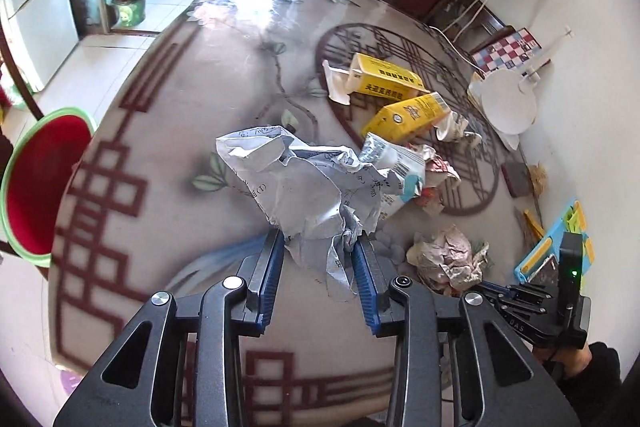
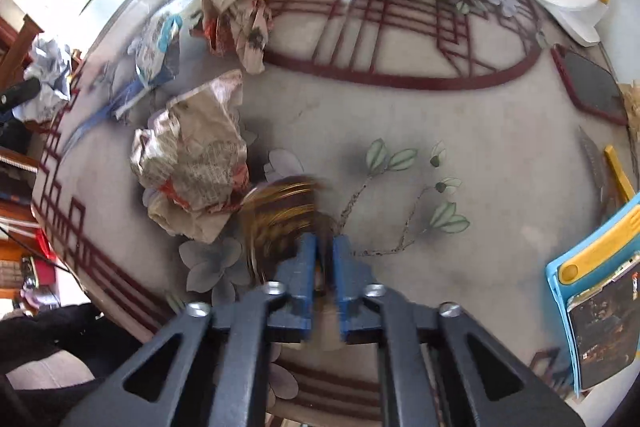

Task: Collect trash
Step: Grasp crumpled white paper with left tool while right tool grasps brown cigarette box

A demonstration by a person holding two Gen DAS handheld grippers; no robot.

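Trash litters a patterned table (image 1: 168, 131) beside a tiled floor (image 1: 100, 67).

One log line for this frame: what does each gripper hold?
left gripper: shut on crumpled white paper | right gripper: shut on brown-gold wrapper

On the table (image 1: 168, 131), the crumpled newspaper (image 1: 448, 259) lies right of the crumpled sheet (image 1: 304, 179), boxes (image 1: 392, 83) behind.

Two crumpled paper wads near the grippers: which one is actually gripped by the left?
The white printed paper wad, pinched between the left gripper pads. The brownish newspaper wad lies loose on the table, off to that gripper's right, ungripped.
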